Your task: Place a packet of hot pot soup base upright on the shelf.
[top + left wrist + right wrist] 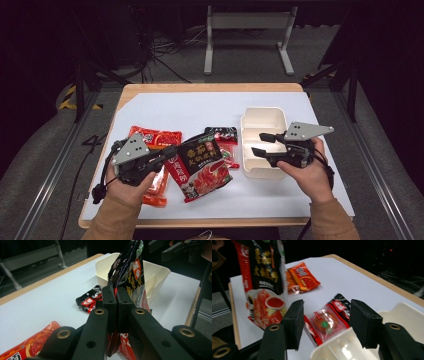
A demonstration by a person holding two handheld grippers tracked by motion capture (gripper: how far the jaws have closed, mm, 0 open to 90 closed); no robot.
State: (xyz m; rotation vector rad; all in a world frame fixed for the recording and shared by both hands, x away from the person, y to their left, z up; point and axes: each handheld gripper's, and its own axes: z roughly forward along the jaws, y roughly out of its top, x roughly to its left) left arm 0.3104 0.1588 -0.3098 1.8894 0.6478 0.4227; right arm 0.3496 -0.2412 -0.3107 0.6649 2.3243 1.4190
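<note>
Left gripper (167,152) clenched on black sauce pouch (202,167), lifted off the table (210,107) at centre. Right gripper (261,144) released, jaws wide, over cream box (262,120) at three o'clock. Small packet (325,322) flat between.

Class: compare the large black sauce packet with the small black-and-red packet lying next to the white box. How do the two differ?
The large black sauce packet is clamped in the left tool and lifted upright; the small black-and-red packet lies flat on the table, untouched. The large one is plainly bigger and mostly opaque; the small one has a clear window. Both show red and black printing.
</note>
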